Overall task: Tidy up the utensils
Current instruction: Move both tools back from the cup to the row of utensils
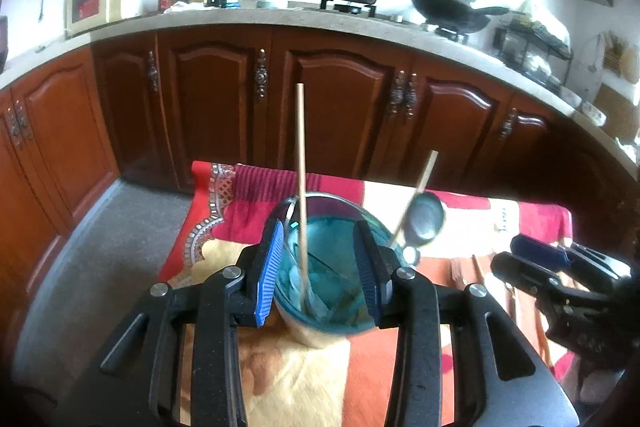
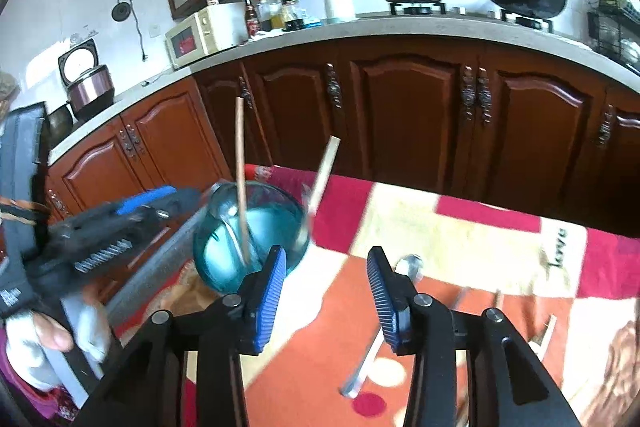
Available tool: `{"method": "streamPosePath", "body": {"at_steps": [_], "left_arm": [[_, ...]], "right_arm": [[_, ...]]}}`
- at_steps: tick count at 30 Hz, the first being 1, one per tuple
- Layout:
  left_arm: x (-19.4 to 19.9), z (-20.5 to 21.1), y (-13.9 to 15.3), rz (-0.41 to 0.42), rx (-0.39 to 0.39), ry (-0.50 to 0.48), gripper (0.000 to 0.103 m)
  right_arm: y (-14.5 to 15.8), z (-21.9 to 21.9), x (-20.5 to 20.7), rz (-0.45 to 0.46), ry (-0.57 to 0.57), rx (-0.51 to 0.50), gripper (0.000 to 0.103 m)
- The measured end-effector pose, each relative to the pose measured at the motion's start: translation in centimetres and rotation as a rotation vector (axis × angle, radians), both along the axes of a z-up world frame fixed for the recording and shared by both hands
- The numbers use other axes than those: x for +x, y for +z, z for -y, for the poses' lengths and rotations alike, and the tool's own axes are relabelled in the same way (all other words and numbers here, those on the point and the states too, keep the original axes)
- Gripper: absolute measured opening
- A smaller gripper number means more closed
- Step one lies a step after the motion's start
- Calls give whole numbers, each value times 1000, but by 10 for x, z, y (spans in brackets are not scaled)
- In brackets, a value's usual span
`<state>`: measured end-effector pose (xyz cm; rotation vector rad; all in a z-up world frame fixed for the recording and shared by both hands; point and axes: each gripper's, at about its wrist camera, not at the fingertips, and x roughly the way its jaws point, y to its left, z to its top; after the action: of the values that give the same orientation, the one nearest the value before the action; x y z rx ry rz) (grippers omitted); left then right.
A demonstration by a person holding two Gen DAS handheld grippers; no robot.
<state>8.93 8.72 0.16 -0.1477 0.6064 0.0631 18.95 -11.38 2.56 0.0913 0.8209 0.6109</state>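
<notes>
The blue glass [image 1: 328,267] is held between the jaws of the left gripper [image 1: 325,269], which are closed against its two sides, and it appears to be tilted and possibly lifted off the worktop [image 2: 460,235], though contact with the cloth cannot be confirmed. Two chopsticks [image 1: 301,167] and a spoon [image 1: 426,219] are already stood in the glass, the taller chopstick leaning near the left wall, the other angled out over the right rim beside the spoon bowl. The right gripper [image 2: 327,295] is held with its jaws wide and empty, just beside the glass and above a spoon [image 2: 408,265] and other utensils [image 2: 362,367] lying on the cloth. Slipping is judged the main risk: smooth, rounded glass is gripped only by two ribbed pads, and any added tilt could let it rotate or drop. With more tilt, the leaning chopstick and spoon could be tipped out over the rim. The next pickup is also judged awkward, since flat metal on soft cloth may be pushed rather than pinched, and cloth may be caught. A collision between the right gripper and the glass is possible, given how close they are. Motion blur suggests speed, which would worsen each of these.
</notes>
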Motion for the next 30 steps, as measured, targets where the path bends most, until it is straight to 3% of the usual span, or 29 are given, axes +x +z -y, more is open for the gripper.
{"method": "streamPosePath", "body": {"at_steps": [7, 12, 16, 20, 25, 26, 28, 30], "left_arm": [[-26, 26, -8, -28, -11, -89, 36], [-33, 46, -25, -72, -18, -134, 36], [-35, 54, -38, -107, -24, -151, 36], [-34, 54, -43, -123, -25, -155, 36], [-31, 45, -51, -145, -35, -143, 36], [-30, 43, -53, -147, -39, -139, 36], [-29, 40, -55, -153, -49, -133, 36], [-28, 38, -57, -158, -53, -132, 36]], "right_arm": [[-36, 59, -11, -112, -85, -41, 44], [-73, 73, -6, -238, -101, 25, 38], [-98, 55, 16, -312, -93, 65, 37], [-125, 26, 44, -364, -91, 41, 37], [-153, -11, 63, -394, -89, -88, 37], [-152, -15, 62, -360, -96, -108, 33], [-153, -18, 61, -341, -104, -157, 14], [-154, -13, 57, -352, -107, -141, 7]]}}
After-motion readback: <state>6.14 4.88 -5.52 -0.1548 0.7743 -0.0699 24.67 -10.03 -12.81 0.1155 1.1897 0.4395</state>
